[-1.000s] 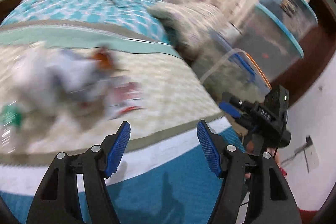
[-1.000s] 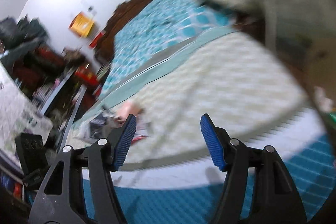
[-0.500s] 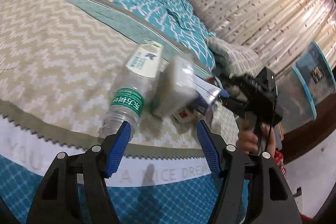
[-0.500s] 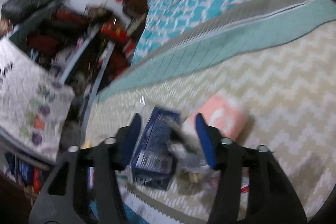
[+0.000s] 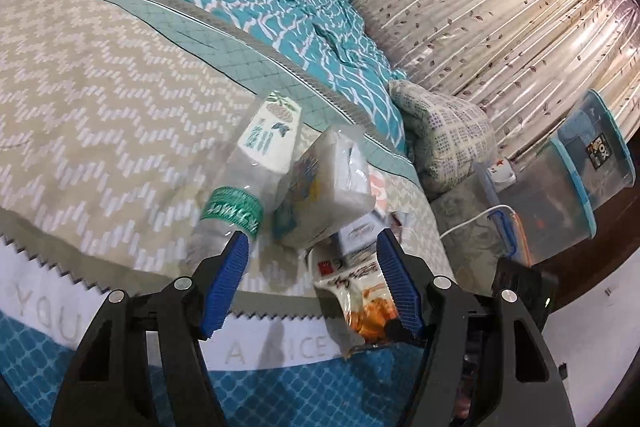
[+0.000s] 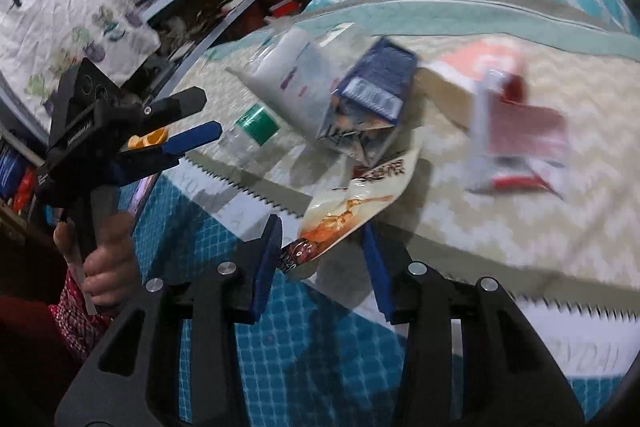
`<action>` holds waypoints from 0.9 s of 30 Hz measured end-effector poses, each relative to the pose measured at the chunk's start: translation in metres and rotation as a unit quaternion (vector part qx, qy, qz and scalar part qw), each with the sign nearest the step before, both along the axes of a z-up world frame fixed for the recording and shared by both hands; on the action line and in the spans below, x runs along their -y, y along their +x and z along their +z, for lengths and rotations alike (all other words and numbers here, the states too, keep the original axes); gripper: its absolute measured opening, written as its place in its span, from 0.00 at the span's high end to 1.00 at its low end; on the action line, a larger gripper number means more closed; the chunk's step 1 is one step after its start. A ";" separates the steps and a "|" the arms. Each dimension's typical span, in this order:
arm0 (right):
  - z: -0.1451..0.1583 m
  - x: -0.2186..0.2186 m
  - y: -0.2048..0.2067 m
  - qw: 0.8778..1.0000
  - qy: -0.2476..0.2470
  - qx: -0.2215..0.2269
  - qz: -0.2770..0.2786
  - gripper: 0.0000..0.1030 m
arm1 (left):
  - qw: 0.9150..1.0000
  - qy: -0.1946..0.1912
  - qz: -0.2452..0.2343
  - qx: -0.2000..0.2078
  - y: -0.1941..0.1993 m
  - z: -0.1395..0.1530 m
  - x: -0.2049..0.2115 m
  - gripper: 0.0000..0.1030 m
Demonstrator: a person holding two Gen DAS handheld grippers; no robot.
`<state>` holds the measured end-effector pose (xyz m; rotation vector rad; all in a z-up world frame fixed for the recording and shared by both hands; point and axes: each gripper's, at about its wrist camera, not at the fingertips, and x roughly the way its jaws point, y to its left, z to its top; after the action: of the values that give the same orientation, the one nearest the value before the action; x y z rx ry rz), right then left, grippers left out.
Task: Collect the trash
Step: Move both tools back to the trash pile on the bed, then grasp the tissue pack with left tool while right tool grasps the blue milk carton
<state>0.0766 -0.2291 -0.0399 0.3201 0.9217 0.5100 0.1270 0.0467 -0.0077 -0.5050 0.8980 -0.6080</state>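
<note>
My right gripper [image 6: 322, 257] now sits at the near edge of the trash pile, its jaws having just been narrowing from a wider spread; the bottom corner of the noodle packet [image 6: 352, 203] lies between the blue pads, though motion blur stops me saying whether they press on it. A second ago this claw saw only bare blanket ahead. Beyond it lie the dark blue carton [image 6: 370, 99], a white pouch [image 6: 290, 75], a pink box [image 6: 476, 67] and a red-and-white wrapper [image 6: 516, 135], all smeared.

My left gripper [image 5: 314, 267] stands about half open and empty, just in front of the clear plastic bottle [image 5: 240, 199] and the tissue pack [image 5: 328, 187]; a second ago that heap was a blur off to its left. Everything rests on the zigzag blanket [image 5: 80, 99] over the bed, with storage tubs [image 5: 560, 195] beyond.
</note>
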 end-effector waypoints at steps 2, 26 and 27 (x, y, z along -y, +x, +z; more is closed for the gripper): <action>0.004 0.011 -0.005 1.000 0.002 0.013 -0.028 0.56 | 1.000 -0.003 -0.004 0.004 0.002 0.003 0.007 0.37; 0.004 -0.021 0.057 0.995 -0.066 0.041 -0.063 0.21 | 0.993 0.110 0.026 0.016 0.036 -0.016 0.072 0.69; 0.000 -0.025 0.063 0.995 -0.076 0.032 -0.062 0.25 | 0.993 0.110 0.025 0.020 0.033 -0.013 0.071 0.69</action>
<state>0.1397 -0.2046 -0.0398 0.2203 0.8672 0.3313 0.1596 -0.0239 -0.0209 -0.3147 0.8984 -0.4650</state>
